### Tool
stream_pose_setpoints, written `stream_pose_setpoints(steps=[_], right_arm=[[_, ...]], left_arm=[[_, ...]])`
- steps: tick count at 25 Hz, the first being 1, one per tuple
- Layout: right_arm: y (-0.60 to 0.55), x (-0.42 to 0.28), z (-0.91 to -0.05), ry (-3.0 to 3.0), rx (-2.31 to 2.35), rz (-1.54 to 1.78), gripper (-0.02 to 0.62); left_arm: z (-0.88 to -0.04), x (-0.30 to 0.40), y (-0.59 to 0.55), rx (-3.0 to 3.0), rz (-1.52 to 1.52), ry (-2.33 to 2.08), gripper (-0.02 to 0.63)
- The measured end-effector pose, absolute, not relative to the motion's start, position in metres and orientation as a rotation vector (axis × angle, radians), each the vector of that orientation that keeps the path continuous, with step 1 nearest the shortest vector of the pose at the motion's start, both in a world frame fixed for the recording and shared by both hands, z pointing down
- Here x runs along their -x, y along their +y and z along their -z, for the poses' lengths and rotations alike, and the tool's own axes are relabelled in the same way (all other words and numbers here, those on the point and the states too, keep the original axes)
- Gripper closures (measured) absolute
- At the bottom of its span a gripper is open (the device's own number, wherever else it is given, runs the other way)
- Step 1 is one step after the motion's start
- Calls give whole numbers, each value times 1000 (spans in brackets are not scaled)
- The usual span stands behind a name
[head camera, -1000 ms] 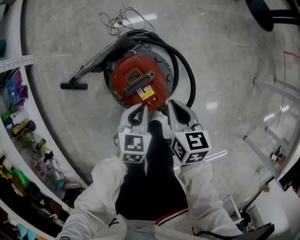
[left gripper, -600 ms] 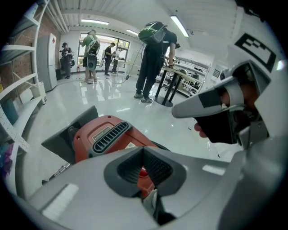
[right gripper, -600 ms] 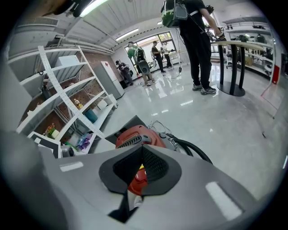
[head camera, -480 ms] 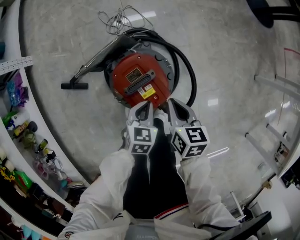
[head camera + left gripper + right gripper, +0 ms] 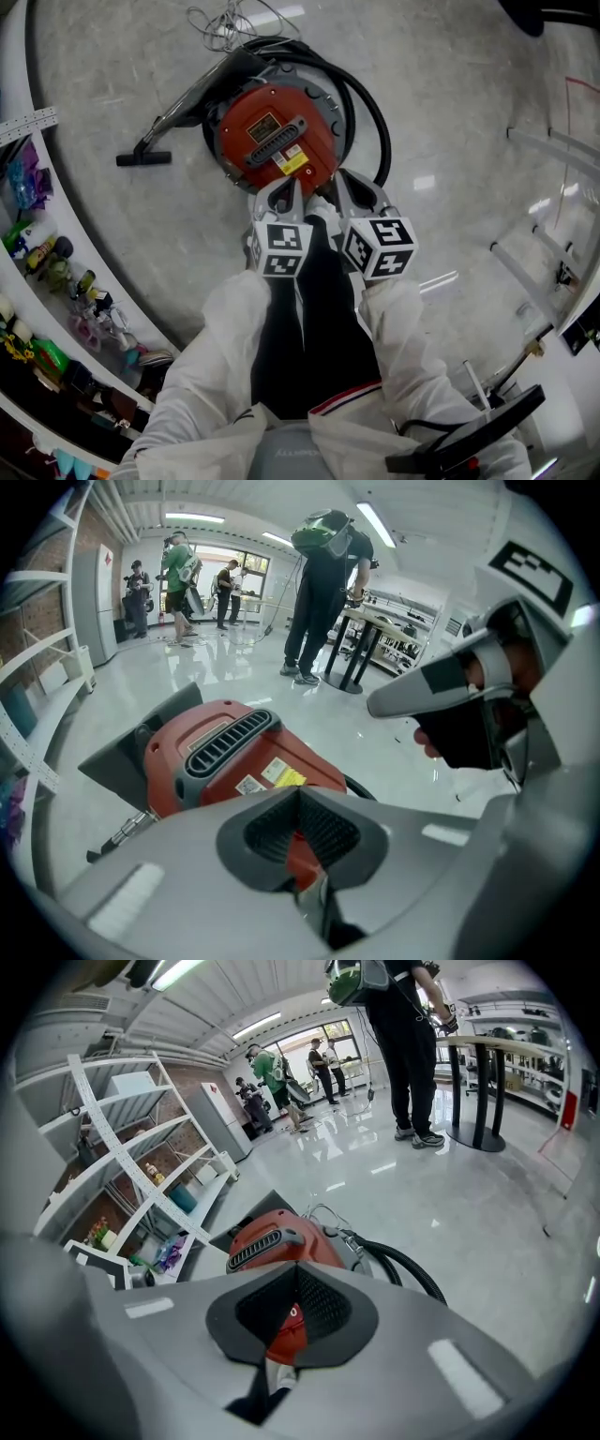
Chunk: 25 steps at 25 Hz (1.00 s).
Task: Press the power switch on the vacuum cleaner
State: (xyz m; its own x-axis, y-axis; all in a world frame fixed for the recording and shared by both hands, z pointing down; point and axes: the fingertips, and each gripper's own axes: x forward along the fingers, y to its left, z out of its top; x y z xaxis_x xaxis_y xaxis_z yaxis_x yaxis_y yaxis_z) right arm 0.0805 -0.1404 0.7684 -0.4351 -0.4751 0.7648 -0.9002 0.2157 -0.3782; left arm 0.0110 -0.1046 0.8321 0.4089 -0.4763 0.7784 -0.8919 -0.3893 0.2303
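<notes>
The vacuum cleaner [image 5: 277, 141] bears labels [image 5: 293, 161] (yellow, white), none legible.

Dead ahead of both sets of jaws, the vacuum cleaner [image 5: 277, 150] shows bright red, with a dark grey slatted grille across the top, a yellow label [image 5: 293, 163] beside a white one, and a black hose [image 5: 370, 112] looping round its far side over the pale grey marbled floor [image 5: 450, 112]. The left gripper [image 5: 284, 194] and right gripper [image 5: 351, 192] are light grey with dark grey ribbed pads [image 5: 258, 832], and behind the jaws each carries a cube of black-and-white square markers. Further back come white sleeves [image 5: 220, 356] and black trousers [image 5: 314, 347].
</notes>
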Motion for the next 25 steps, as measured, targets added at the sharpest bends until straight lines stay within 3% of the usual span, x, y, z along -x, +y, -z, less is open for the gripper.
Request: stream_pose_setpoints(steps=[25], right_arm=[[-139, -81, -780, -1992, -1239, -1145, 595]], left_arm=[[-858, -23, -93, -2038, -906, -1061, 606]])
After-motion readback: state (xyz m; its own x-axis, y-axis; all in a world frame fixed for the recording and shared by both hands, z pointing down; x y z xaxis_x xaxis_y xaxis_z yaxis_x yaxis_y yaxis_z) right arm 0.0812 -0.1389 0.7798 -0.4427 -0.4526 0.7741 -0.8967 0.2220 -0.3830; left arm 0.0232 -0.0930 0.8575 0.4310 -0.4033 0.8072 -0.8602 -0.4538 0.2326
